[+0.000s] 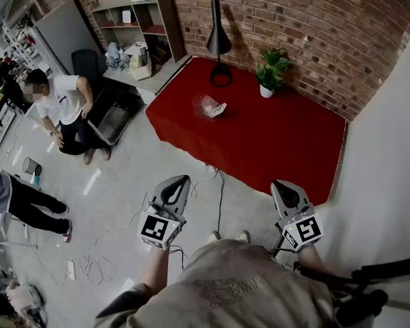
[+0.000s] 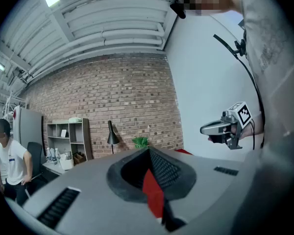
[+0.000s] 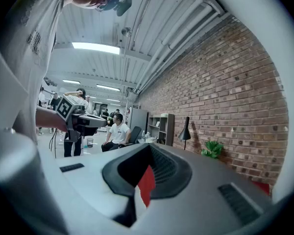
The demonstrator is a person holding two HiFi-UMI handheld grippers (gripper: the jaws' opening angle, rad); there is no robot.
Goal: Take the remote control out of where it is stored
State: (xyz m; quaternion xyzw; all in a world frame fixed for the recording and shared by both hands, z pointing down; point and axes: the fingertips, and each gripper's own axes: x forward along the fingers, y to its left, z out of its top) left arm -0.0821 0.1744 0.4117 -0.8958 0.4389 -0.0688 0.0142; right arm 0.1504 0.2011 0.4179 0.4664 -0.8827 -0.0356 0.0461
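Head view: a red-covered counter (image 1: 273,142) stands against the brick wall. A clear bag (image 1: 209,106) lies on it near the lamp (image 1: 219,43), well apart from the plant (image 1: 270,68). The pale thing inside the bag is, I judge, the remote control (image 1: 218,109), so the bag is where it is stored, and it is still in there. The person stands on the floor (image 1: 123,183), back from the counter. The left hand-held gripper (image 1: 180,180) and the right hand-held gripper (image 1: 281,184) are held side by side at waist level, both aimed at the counter. Neither is near the bag. This looks like a ready stance, with the reach not yet begun.

Left gripper view: the jaws are closed together with nothing between them. Only a sliver of red counter shows past them. The gripper points roughly level at the wall, since the bag is too far off to aim down at.

Right gripper view: these jaws are also closed and empty, pointing level toward the brick wall. Carrying them closed makes sense while there is nothing within reach to take hold of. Opening the bag will probably need both grippers.
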